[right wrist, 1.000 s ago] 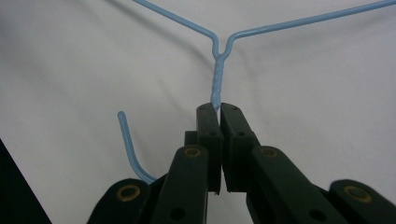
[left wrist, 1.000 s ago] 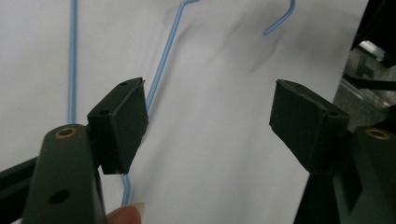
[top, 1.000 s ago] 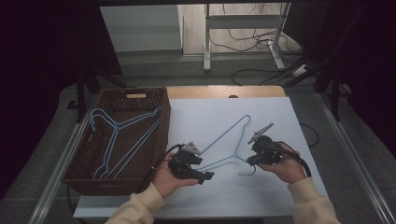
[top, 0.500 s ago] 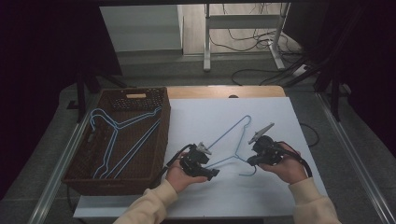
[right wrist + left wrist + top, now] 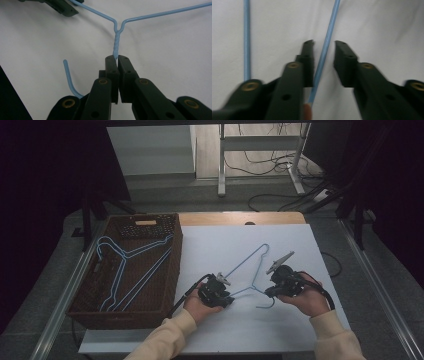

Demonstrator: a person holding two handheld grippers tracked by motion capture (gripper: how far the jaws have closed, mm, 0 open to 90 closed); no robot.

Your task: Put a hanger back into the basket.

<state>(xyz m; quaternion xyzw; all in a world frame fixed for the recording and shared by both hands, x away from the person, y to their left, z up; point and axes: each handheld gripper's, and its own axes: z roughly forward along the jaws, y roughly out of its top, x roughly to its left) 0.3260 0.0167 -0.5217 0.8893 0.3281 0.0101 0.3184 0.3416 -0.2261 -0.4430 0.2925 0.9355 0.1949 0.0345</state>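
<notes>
Blue hanger flat on white sheet, right of basket. Right gripper clamped on twisted neck just below hook. Left gripper straddles shoulder wire, jaws have just been closing, gap either side, wire not yet pinched.

Judgement: step is second grip before lift toward basket, where other hangers lie.

Do well: centre wire between pads before closing; close fully; keep right clamp firm; lift both ends level so hanger won't swing or twist.
</notes>
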